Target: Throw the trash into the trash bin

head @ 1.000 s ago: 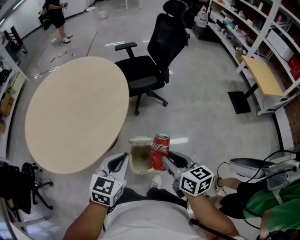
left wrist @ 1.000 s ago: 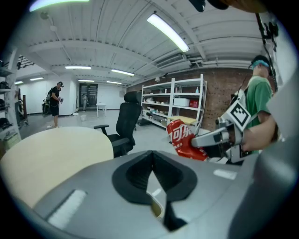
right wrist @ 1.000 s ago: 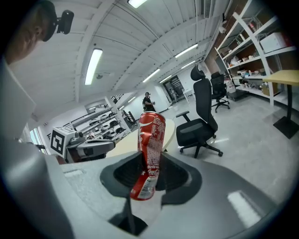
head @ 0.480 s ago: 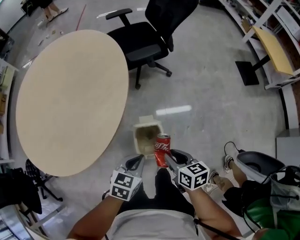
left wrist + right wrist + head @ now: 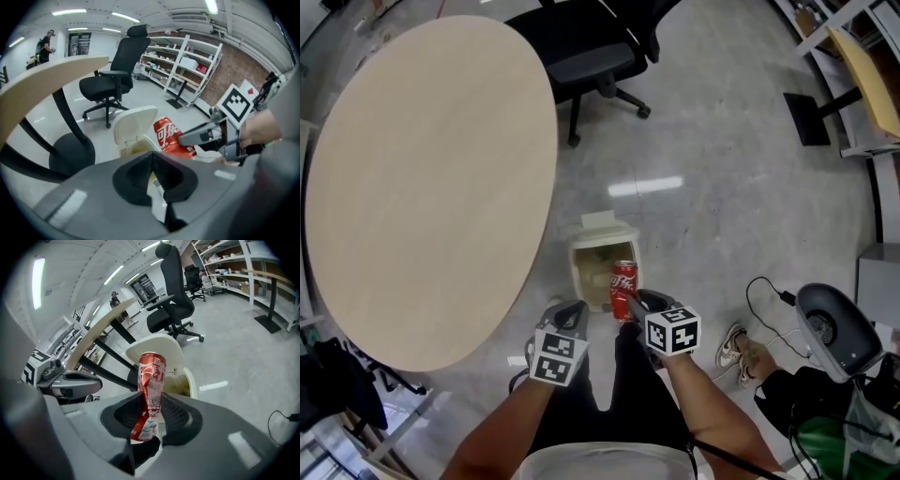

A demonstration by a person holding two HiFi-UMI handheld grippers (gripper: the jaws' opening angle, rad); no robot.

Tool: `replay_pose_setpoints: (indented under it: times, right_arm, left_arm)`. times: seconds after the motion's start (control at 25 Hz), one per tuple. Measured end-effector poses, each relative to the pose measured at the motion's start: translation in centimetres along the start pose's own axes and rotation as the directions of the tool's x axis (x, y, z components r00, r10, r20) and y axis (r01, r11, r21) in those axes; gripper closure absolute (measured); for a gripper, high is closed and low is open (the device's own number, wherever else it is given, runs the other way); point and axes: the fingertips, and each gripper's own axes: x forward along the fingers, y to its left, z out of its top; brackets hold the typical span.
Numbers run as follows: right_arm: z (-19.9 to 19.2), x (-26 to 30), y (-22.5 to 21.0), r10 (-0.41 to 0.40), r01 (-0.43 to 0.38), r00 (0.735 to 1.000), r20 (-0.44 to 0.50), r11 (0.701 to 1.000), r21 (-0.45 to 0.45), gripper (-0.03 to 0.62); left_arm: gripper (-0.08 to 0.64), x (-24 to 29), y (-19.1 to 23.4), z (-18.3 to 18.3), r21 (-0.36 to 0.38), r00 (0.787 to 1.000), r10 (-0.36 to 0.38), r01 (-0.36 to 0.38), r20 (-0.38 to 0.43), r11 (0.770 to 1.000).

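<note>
soda can gripped in the right gripper's jaws, tilted, at the near edge of the open trash bin; the left gripper hung just beside it, jaws closed on nothing. a clean drop looked to call for centring the can over the mouth, clear of the raised lid, before letting go. the bin stood on glossy grey floor beside a round table and an office chair.
</note>
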Motion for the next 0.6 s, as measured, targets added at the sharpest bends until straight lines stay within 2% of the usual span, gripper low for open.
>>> replay_pose_setpoints:
  times: [0.2,0.4,0.6]
  right_arm:
    - [0.0,3.6,-0.7,-0.016,0.016,1.0,-0.013,0.999,-0.028,0.474]
    - [-2.2,7.5,-2.4,-0.052,0.047,0.989,-0.139,0.998,-0.034,0.474]
    - [-3.5,11.3,-3.5,-0.06,0.054,0.975,-0.214,0.998,-0.034,0.474]
  left_arm:
    - [0.552,2.2,1.0,-1.3,0.002,1.0,-0.006,0.006,-0.021,1.0]
    - [0.552,4.2,1.6,-2.1,-0.013,0.999,-0.008,0.007,-0.048,1.0]
    - [0.552,6.9,3.0,-4.1,-0.045,0.996,0.007,-0.011,-0.088,0.999]
